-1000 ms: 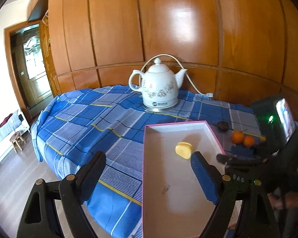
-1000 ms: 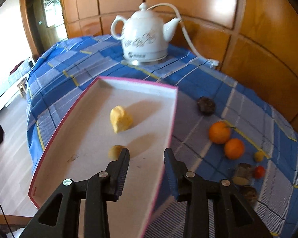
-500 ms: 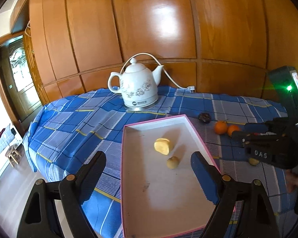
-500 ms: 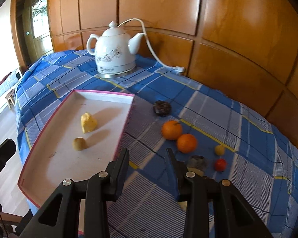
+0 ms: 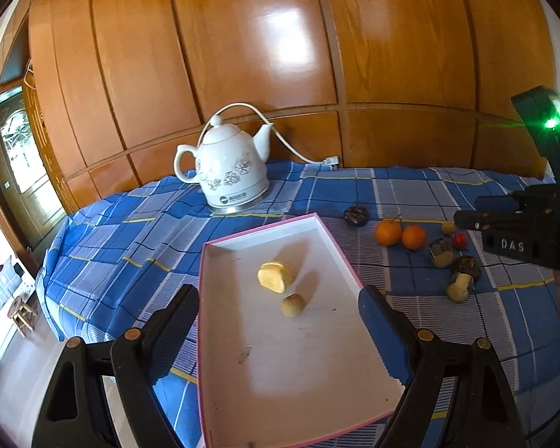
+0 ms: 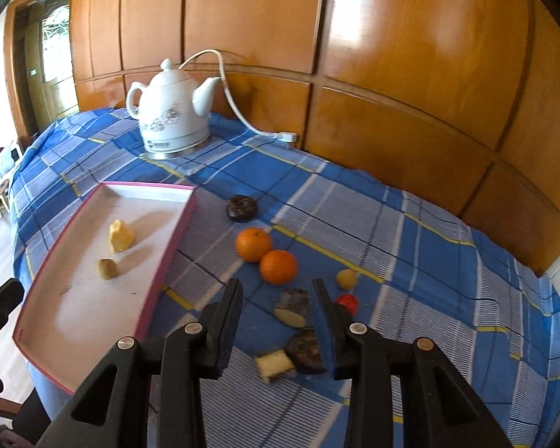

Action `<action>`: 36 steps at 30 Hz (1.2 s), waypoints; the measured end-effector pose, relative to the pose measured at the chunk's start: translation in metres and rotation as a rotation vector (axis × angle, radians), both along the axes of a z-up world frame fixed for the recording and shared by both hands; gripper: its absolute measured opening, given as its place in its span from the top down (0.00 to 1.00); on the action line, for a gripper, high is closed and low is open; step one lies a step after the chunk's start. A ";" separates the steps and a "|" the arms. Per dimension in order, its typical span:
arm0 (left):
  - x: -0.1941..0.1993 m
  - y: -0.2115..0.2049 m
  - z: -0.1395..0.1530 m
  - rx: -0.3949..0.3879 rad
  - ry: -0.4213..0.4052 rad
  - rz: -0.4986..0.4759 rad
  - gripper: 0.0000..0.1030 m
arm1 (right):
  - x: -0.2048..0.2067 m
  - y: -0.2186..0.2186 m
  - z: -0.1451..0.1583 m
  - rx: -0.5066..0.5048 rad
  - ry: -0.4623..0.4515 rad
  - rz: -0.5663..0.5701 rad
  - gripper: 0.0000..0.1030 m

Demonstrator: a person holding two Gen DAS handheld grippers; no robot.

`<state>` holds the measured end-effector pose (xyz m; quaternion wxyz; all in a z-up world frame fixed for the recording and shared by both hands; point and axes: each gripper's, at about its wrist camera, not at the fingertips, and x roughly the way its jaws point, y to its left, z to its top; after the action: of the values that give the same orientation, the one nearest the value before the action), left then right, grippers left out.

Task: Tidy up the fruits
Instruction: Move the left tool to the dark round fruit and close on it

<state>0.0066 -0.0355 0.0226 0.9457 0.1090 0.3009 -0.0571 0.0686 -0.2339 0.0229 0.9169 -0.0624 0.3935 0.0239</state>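
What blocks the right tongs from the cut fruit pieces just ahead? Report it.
Nothing visible. The right tongs hang open and empty above the cloth, and the cut fruit pieces lie straight ahead between the fingers' line. The two oranges sit farther off, behind them.

Matte black plastic all over on the left gripper (image 5: 280, 313): chunky triangular cutouts in the arms, round brass-coloured screw heads at the pivots, blue ridged pads on the fingertips (image 5: 380, 321). Same build on the right gripper (image 6: 276, 302), with silver screw heads and black pads there. From the left camera, white "DAS" lettering on its side, plus a dark green-edged box on top with a glowing green light.
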 end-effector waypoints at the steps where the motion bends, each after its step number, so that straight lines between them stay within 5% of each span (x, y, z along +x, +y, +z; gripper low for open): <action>1: 0.000 -0.003 0.000 0.003 0.001 -0.005 0.15 | -0.001 -0.005 0.001 -0.002 -0.001 -0.008 0.64; 19: 0.008 -0.045 -0.004 0.056 0.020 -0.086 0.15 | 0.002 -0.085 -0.003 -0.044 0.003 -0.125 0.64; 26: 0.018 -0.062 -0.010 0.082 0.038 -0.111 0.15 | 0.011 -0.117 -0.020 0.028 0.051 -0.193 0.64; 36: 0.062 -0.080 -0.025 0.017 0.169 -0.152 0.20 | 0.014 -0.129 -0.022 0.103 0.088 -0.232 0.64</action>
<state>0.0686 -0.1159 -0.0027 0.9089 0.1341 0.3711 -0.1351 0.0830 -0.3632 0.0011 0.8975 0.0318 0.4359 -0.0593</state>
